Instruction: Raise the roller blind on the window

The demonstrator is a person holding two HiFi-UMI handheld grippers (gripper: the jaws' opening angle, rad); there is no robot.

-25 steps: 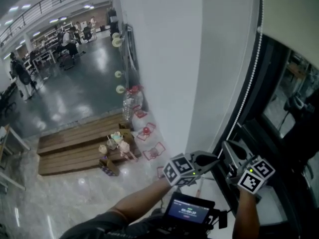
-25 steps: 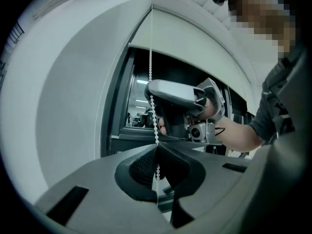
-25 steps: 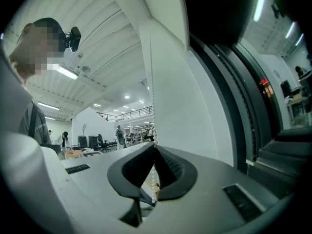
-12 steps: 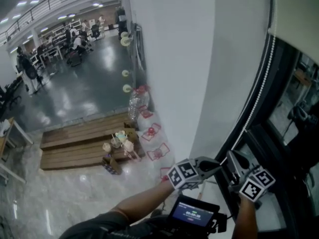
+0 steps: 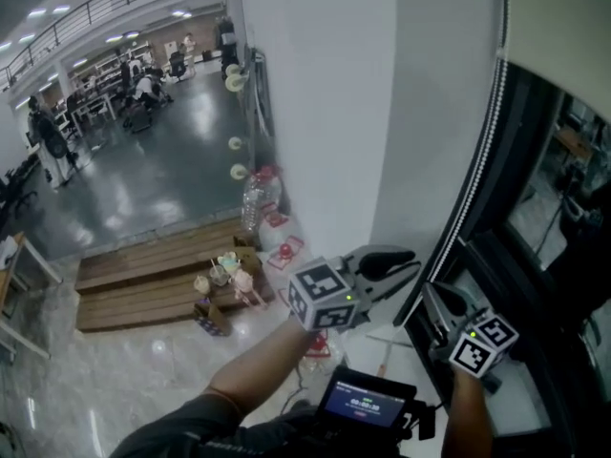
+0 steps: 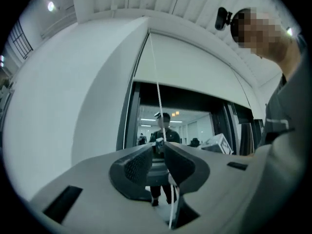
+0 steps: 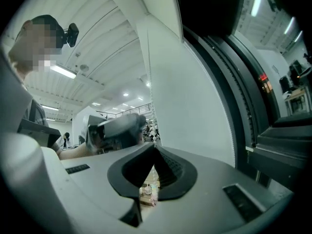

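Blind (image 5: pixel 561 15): cream, covering only the top of the window (image 5: pixel 549 194); its lower edge sits high on the glass.
Cord (image 6: pixel 155 82): white bead line falling from the blind's left end along the dark frame, beside the white wall (image 5: pixel 325 113).
Left gripper (image 5: pixel 410 261): the higher of the two. Its jaws have just been opening and stand apart, with the cord running through the gap close to one pad, unpinched.
Right gripper (image 5: pixel 430 291): lower, just beside the frame. Its jaws are together, and no cord shows between them.
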